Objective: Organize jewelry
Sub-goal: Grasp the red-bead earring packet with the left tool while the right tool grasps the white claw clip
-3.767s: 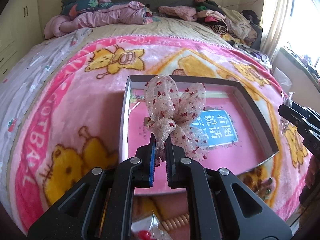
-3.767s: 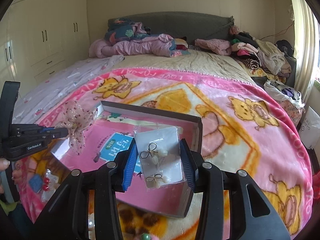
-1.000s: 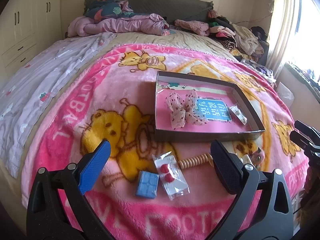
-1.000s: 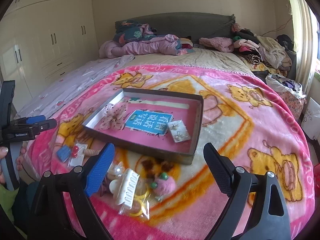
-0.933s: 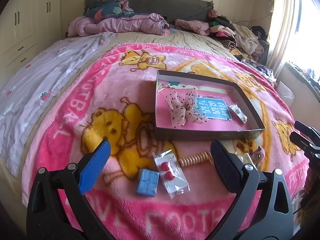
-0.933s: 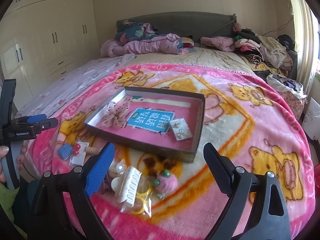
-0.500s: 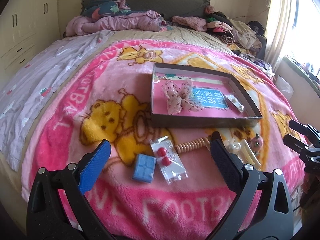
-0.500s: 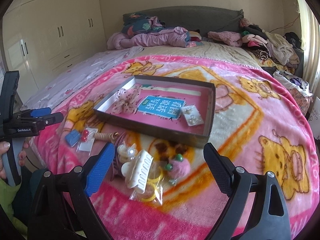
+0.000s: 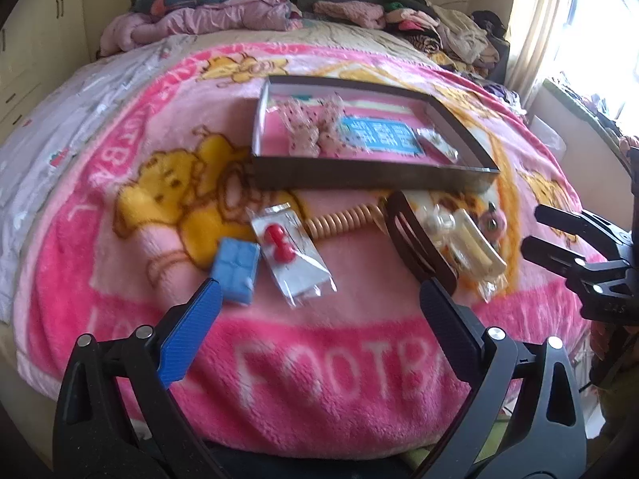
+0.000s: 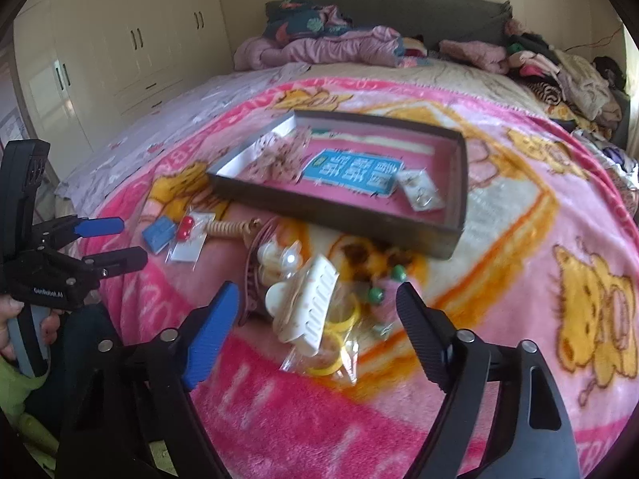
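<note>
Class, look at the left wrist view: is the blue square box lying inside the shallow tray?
No, the blue square box lies on the pink blanket outside the shallow tray, beside the bagged red earrings.

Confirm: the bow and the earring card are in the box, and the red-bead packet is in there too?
Not quite. The bow and earring card are in the box, but the red-bead packet lies outside on the blanket, as the left wrist view shows.
</note>
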A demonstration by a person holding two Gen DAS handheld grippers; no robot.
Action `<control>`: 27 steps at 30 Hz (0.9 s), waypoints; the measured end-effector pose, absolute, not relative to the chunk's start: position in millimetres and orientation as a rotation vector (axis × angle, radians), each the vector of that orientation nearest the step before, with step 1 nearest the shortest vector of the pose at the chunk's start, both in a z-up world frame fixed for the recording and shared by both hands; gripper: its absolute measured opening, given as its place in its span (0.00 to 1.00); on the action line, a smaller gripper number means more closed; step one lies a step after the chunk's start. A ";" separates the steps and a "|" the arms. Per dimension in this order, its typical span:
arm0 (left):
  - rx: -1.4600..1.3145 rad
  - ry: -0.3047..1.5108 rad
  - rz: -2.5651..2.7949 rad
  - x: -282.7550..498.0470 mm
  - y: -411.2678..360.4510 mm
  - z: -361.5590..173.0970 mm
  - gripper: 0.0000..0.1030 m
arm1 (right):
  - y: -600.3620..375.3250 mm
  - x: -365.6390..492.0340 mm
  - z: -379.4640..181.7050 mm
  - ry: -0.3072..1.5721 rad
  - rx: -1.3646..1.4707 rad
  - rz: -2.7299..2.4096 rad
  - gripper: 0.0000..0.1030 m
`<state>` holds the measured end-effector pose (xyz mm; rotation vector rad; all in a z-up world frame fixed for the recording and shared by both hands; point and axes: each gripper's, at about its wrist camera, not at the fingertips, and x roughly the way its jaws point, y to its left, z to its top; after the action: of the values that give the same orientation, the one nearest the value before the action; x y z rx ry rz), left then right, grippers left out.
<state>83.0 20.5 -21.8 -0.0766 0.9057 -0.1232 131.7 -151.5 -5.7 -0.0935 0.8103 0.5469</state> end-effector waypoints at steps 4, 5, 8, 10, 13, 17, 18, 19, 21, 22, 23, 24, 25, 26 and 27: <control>-0.109 0.944 -0.149 83.4 18.3 -34.3 0.71 | -147.8 133.3 -15.8 0.840 -0.085 0.561 0.65; -0.118 0.952 -0.153 83.8 18.4 -36.8 0.69 | -147.1 134.1 -18.2 0.848 -0.083 0.564 0.63; -0.137 0.974 -0.156 86.8 18.9 -44.5 0.60 | -146.3 136.2 -24.7 0.866 -0.074 0.570 0.60; -0.150 0.986 -0.158 89.0 18.8 -49.0 0.50 | -146.0 137.3 -27.3 0.872 -0.070 0.570 0.58; -0.150 0.995 -0.162 92.3 15.0 -53.8 0.50 | -145.3 138.9 -29.3 0.875 -0.072 0.574 0.58; -0.144 1.005 -0.150 99.8 12.7 -60.7 0.50 | -142.8 141.1 -32.5 0.881 -0.075 0.582 0.58; -0.143 1.003 -0.140 102.0 12.9 -62.1 0.50 | -142.0 141.6 -33.4 0.883 -0.076 0.583 0.58; -0.141 1.005 -0.130 104.4 13.7 -63.3 0.50 | -141.2 142.5 -34.7 0.886 -0.078 0.586 0.56; -0.148 1.008 -0.115 108.8 16.4 -65.1 0.50 | -139.2 144.3 -37.1 0.894 -0.082 0.589 0.56; -0.158 1.010 -0.103 110.8 19.1 -66.5 0.50 | -138.2 145.5 -38.4 0.897 -0.083 0.591 0.55; -0.167 1.010 -0.093 112.1 21.9 -67.1 0.50 | -137.0 146.5 -39.4 0.900 -0.084 0.594 0.55; -0.178 1.010 -0.086 113.6 24.5 -67.5 0.50 | -135.9 147.3 -40.1 0.902 -0.085 0.598 0.54; -0.186 1.010 -0.085 115.0 25.6 -67.5 0.50 | -134.8 148.7 -41.0 0.904 -0.086 0.600 0.53; -0.194 1.007 -0.083 116.2 26.7 -67.3 0.50 | -133.3 150.5 -42.2 0.907 -0.087 0.602 0.52; -0.200 1.004 -0.078 117.5 27.2 -67.2 0.50 | -131.6 153.1 -44.1 0.915 -0.084 0.604 0.51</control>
<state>117.5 27.2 -67.2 -0.1998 1.0036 -0.0784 153.1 -131.6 -44.1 -0.0844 0.9150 0.6045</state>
